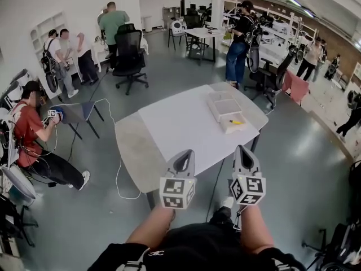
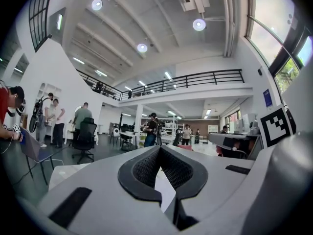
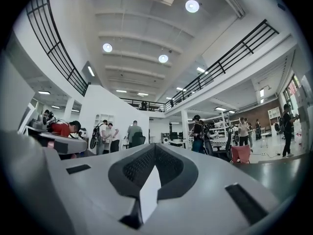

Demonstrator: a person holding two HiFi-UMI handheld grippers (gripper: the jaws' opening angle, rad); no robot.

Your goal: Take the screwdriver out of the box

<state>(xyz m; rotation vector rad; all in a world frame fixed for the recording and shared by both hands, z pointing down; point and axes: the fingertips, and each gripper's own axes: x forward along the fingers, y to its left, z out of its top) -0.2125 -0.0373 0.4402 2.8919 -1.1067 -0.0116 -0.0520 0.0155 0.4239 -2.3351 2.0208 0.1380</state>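
A clear plastic box (image 1: 223, 106) stands at the far right of the white table (image 1: 180, 131). Right in front of it lies a second clear tray-like part (image 1: 234, 127) with a small yellow screwdriver (image 1: 237, 121) in it. My left gripper (image 1: 183, 158) and right gripper (image 1: 243, 153) hover side by side at the table's near edge, well short of the box. Both point level over the table. In the left gripper view the left gripper (image 2: 160, 150) is shut on nothing. The right gripper (image 3: 155, 147) in its own view is also shut and empty. Neither gripper view shows the box.
A seated person in red (image 1: 28, 131) is at the left by a small table (image 1: 79, 113). A white cable (image 1: 118, 174) runs over the floor left of the table. A black office chair (image 1: 130, 52) and standing people (image 1: 237, 41) are beyond the table.
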